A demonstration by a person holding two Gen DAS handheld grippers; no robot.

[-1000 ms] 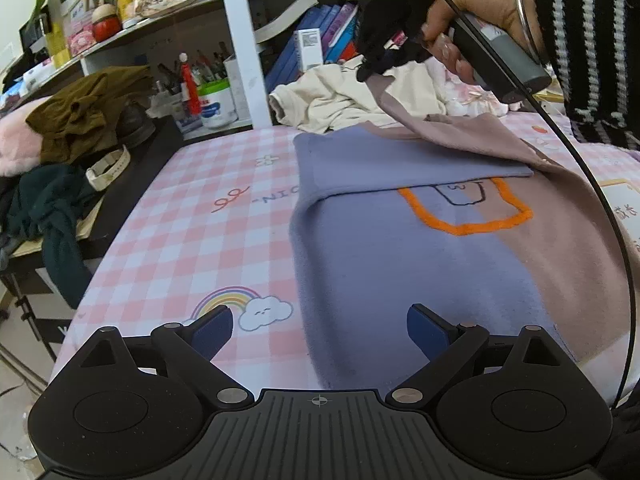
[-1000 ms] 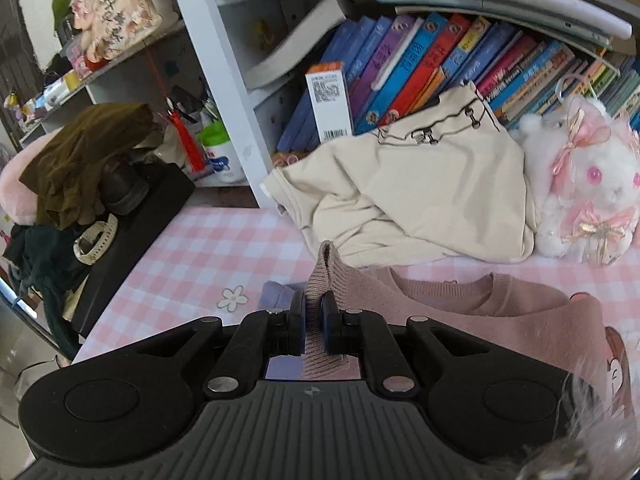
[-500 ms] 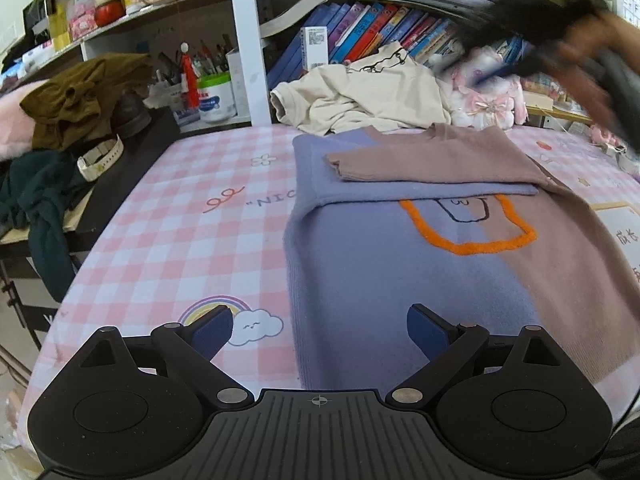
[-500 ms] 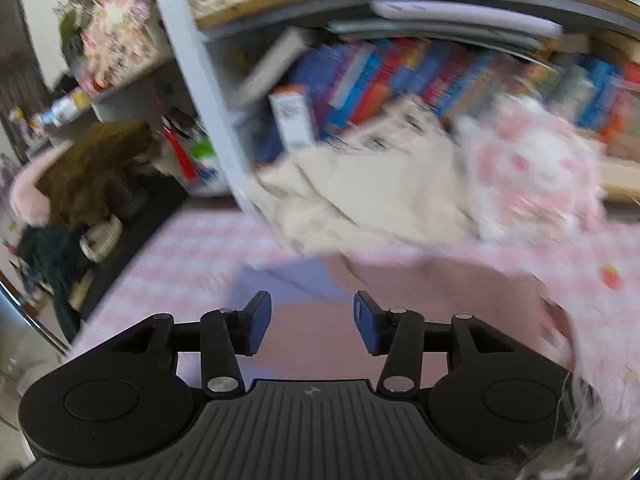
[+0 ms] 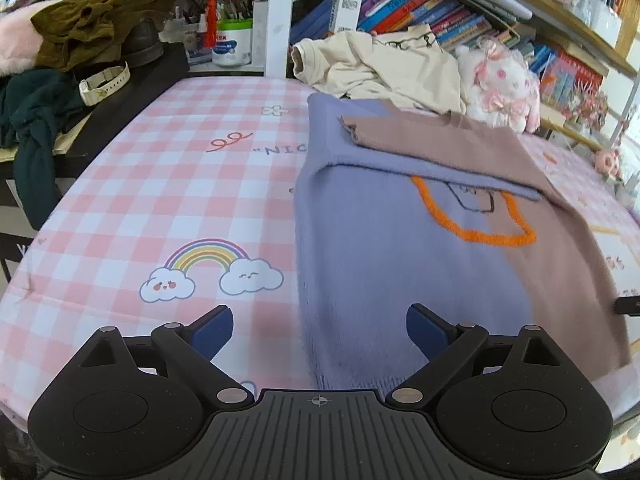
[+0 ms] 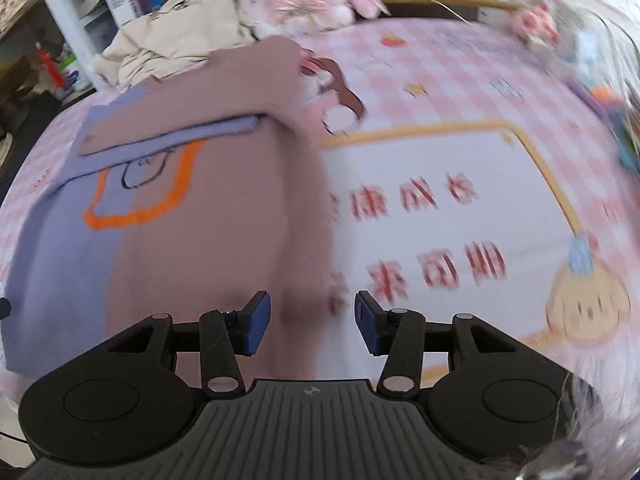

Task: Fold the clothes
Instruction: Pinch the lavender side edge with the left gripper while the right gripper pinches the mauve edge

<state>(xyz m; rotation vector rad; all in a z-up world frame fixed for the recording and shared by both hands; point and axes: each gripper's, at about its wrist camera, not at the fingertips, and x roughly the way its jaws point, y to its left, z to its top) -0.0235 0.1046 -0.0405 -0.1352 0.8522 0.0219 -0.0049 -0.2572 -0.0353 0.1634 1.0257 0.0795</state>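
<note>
A purple and mauve sweater [image 5: 400, 248] with an orange outline lies flat on the pink checked tablecloth [image 5: 168, 200]. Both sleeves are folded across its upper part, the mauve sleeve [image 5: 432, 136] on top. My left gripper [image 5: 319, 330] is open and empty, above the sweater's near left hem. My right gripper [image 6: 312, 320] is open and empty, above the sweater's [image 6: 208, 216] near right edge. The right wrist view is blurred by motion.
A cream garment [image 5: 384, 68] and a pink plush rabbit [image 5: 500, 84] lie at the back by the bookshelf [image 5: 420, 12]. Dark clothes [image 5: 92, 20] and a watch [image 5: 104, 84] sit on a black stand at the left. The cloth's printed panel [image 6: 440, 216] lies right of the sweater.
My right gripper let go of the mauve sleeve, which now lies folded across the sweater. It opened and swung back to the sweater's near right edge. My left gripper stayed open.
</note>
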